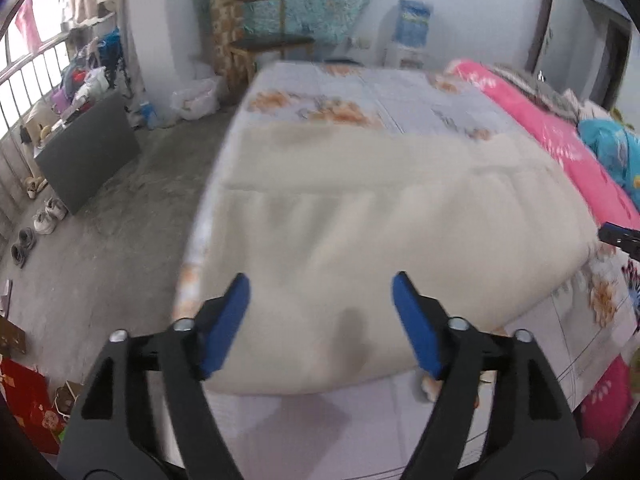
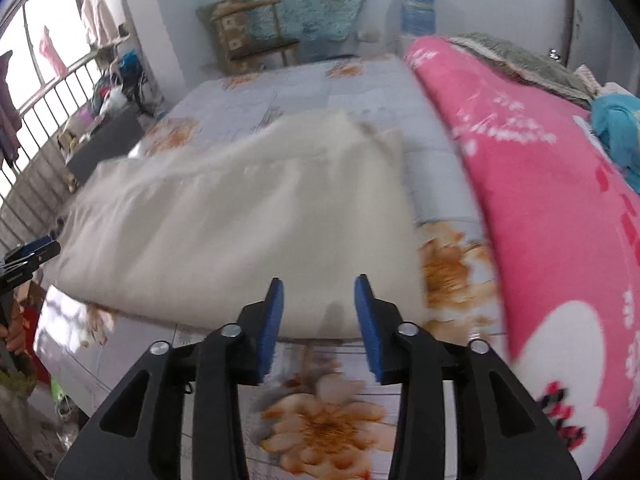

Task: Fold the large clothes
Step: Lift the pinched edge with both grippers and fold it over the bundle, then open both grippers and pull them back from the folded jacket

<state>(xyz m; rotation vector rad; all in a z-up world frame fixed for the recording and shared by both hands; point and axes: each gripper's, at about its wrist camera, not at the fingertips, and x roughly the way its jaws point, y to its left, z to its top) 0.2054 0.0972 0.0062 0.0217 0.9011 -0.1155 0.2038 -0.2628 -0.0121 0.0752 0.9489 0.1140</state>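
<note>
A large cream garment point(image 1: 372, 216) lies folded flat across the flowered bedsheet point(image 1: 360, 92); the right wrist view shows it point(image 2: 240, 216) from the other end. My left gripper point(image 1: 322, 284) hangs open over its near edge, blue pads wide apart, nothing between them. My right gripper point(image 2: 319, 286) is open too, with a narrower gap, over the garment's near right corner and holding nothing. Each gripper shows at the edge of the other's view: the right gripper point(image 1: 620, 238) at far right, the left gripper point(image 2: 28, 254) at far left.
A pink blanket point(image 2: 540, 208) is bunched along the right side of the bed, with teal cloth point(image 2: 616, 128) beyond it. Left of the bed is bare concrete floor point(image 1: 112, 240) with shoes point(image 1: 36, 228), a dark board and clutter by the window railing. A wooden chair point(image 1: 256, 36) stands past the bed.
</note>
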